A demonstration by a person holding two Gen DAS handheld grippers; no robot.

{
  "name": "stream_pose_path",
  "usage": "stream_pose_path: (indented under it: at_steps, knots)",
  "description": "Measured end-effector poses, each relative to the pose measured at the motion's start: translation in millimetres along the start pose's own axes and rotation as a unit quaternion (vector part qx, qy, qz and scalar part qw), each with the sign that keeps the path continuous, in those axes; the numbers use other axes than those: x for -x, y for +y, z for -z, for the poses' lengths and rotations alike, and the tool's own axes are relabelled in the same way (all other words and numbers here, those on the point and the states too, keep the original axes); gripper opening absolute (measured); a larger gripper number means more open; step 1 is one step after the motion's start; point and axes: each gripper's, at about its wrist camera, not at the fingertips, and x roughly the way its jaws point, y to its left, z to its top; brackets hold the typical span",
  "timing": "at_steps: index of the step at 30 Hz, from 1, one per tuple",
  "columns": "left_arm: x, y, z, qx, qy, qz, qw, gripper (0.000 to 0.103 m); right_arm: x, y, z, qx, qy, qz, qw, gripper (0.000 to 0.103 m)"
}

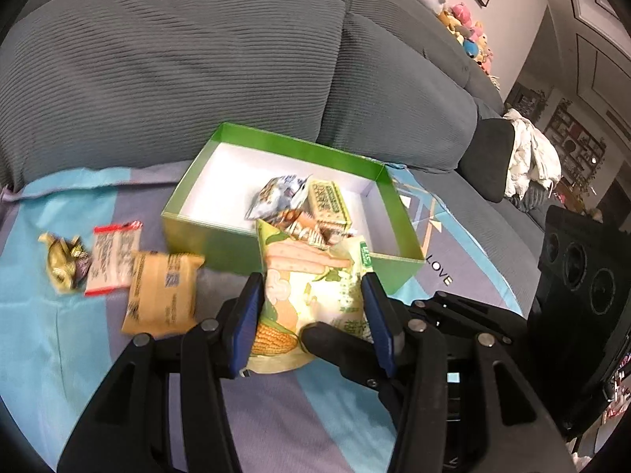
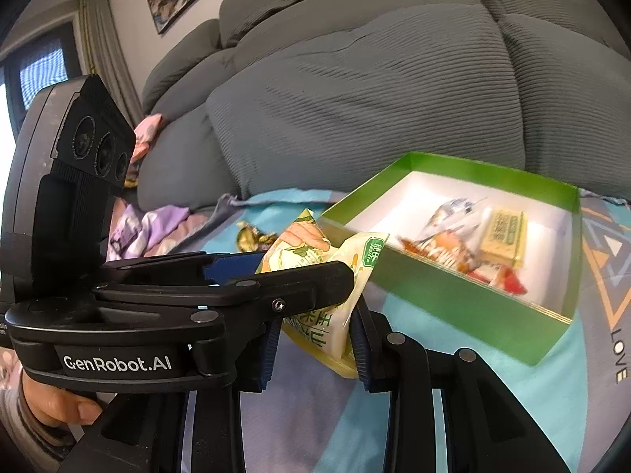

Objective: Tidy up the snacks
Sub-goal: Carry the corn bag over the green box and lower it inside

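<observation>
Green box [image 1: 205, 232]: open cardboard tray with a white inside, resting on a striped blue and lilac blanket [image 1: 47, 315] in front of grey sofa cushions [image 1: 177, 59].
Box contents: several wrapped snacks bunched toward its near right part, among them a pale yellow bar [image 2: 503, 236] and a silvery packet [image 1: 276, 193].
Corn snack bag [image 1: 311, 295]: pale yellow-green pouch with a corn picture, held just above the blanket at the near wall of the box, its top edge leaning over that wall.
Left hand-held gripper [image 1: 313, 315]: blue pads pressed onto both sides of the corn snack bag, pinching it.
Right hand-held gripper [image 2: 315, 349]: pads closed on the lower corner of the same bag, from nearer and below; the left gripper's black finger crosses in front of it.
Loose snacks on blanket, left of the box: a tan packet [image 1: 163, 291], a white packet with red ends [image 1: 112, 260] just beside it, and a gold foil sweet [image 1: 65, 266] farthest left.
Background: plush toys [image 1: 469, 23] along the sofa's far right end.
</observation>
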Motion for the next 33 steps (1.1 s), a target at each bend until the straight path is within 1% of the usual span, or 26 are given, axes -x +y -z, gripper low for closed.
stream_pose_path:
  at_steps: [6, 12, 19, 22, 26, 33]
  knots:
    - [-15, -4, -25, -0.016, -0.005, 0.004, 0.9998, 0.050, -5, -17, -20, -0.003, -0.018, 0.011, 1.000, 0.035]
    - [-38, -5, -49, -0.029, -0.002, 0.008, 0.9995, 0.050, -14, -38, -36, -0.008, -0.026, 0.018, 0.999, 0.035]
    - [-67, 1, -72, -0.024, 0.011, 0.029, 0.9992, 0.050, -29, -70, -55, -0.016, -0.029, 0.036, 0.999, 0.035]
    - [-84, 0, -75, -0.027, 0.021, 0.032, 0.9989, 0.050, -35, -83, -59, -0.024, -0.021, 0.042, 0.999, 0.035]
    - [-104, 2, -72, -0.016, 0.039, 0.039, 0.9983, 0.050, -44, -97, -54, -0.042, -0.005, 0.049, 0.998, 0.035]
    - [-122, 4, -73, -0.009, 0.057, 0.036, 0.9977, 0.051, -55, -108, -50, -0.052, 0.013, 0.056, 0.997, 0.035]
